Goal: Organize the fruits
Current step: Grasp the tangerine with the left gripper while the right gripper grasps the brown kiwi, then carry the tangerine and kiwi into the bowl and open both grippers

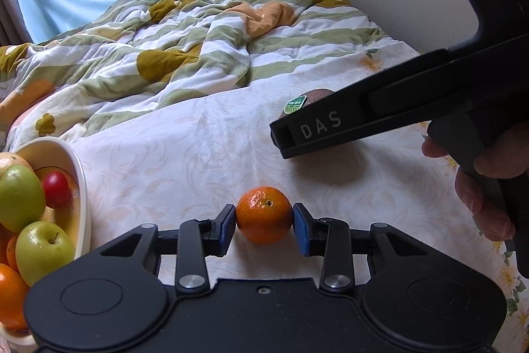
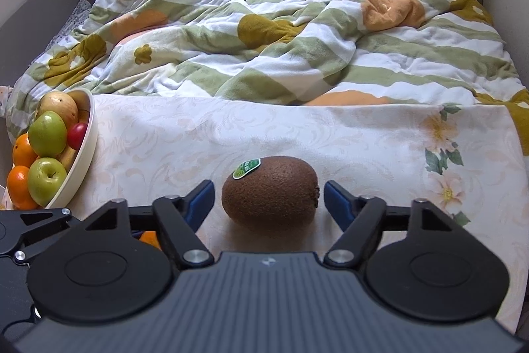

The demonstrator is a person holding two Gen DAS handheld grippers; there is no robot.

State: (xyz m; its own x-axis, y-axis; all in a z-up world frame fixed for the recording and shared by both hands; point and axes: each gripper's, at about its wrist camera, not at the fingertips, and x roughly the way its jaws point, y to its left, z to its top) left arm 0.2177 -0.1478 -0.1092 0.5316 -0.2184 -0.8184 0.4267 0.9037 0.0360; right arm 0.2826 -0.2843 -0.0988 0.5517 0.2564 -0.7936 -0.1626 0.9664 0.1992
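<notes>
You're at the pickup step: your left gripper (image 1: 264, 225) is clamped on the tangerine (image 1: 264, 214) near the bedsheet's (image 2: 363, 148) front edge, your right gripper (image 2: 268, 197) straddles the kiwi (image 2: 270, 192) with gaps either side, so pinch it, then carry both to the bowl (image 2: 86, 151) at the sheet's left edge.

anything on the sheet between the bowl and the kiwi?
Nothing: in the right wrist view, bare floral sheet runs from bowl to kiwi.
</notes>
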